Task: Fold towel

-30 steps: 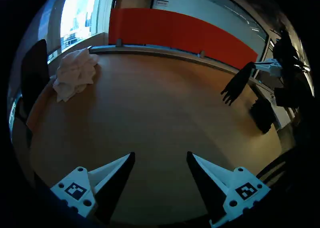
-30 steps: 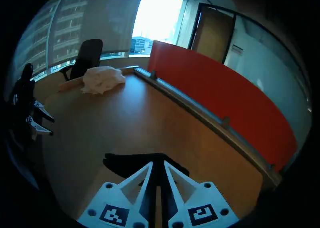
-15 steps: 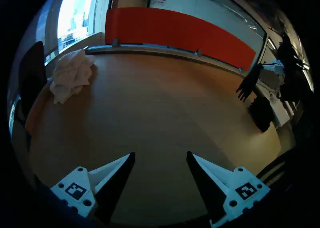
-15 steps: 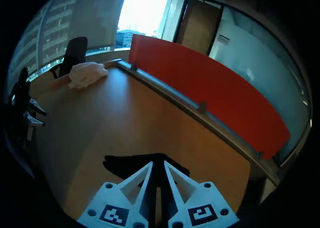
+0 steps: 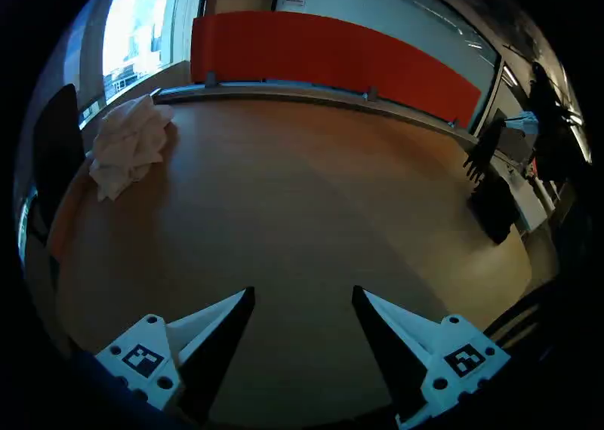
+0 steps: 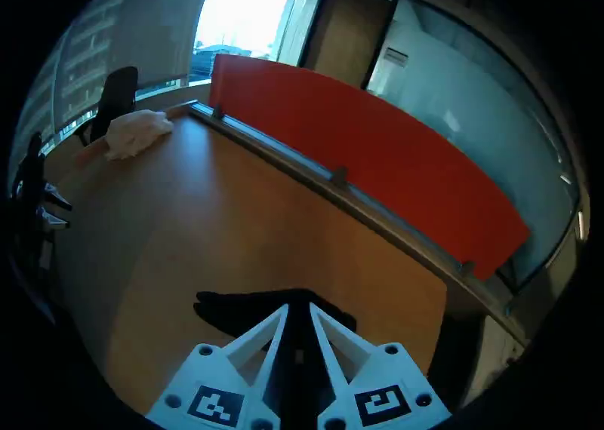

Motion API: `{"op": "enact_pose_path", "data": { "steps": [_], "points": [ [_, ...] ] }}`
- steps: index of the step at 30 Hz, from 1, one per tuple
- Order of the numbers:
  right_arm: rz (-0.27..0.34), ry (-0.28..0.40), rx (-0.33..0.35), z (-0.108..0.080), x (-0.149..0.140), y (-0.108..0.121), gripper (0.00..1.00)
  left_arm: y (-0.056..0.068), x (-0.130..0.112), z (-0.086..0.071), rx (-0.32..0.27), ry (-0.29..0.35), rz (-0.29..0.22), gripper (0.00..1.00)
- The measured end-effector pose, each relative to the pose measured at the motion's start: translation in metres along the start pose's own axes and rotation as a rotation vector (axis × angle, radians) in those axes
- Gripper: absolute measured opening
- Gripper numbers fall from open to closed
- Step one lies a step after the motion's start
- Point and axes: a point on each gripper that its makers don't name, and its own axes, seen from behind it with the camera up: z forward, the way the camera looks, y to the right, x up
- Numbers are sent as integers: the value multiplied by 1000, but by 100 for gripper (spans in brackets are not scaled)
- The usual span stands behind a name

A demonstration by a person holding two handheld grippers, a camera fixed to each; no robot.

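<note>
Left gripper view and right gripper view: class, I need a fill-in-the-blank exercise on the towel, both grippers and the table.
1. The crumpled towel at the far corner of the table is ____ in colour.
2. In the left gripper view, the left gripper has its jaws ____.
3. In the right gripper view, the right gripper has its jaws ____.
4. The partition along the table's far edge is ____ in colour.

Missing words: white; open; shut; red.
</note>
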Motion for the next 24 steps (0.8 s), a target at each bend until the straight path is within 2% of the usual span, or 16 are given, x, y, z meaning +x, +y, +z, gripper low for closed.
{"op": "enact_pose_path", "data": {
  "steps": [11, 24],
  "points": [
    [4, -51, -37, -12, -26, 44, 4, 8, 5, 3, 1, -5, 15, 96],
    [56, -92, -65, -38, -72, 64, 4, 23, 11, 8, -15, -14, 43, 96]
  ]
}}
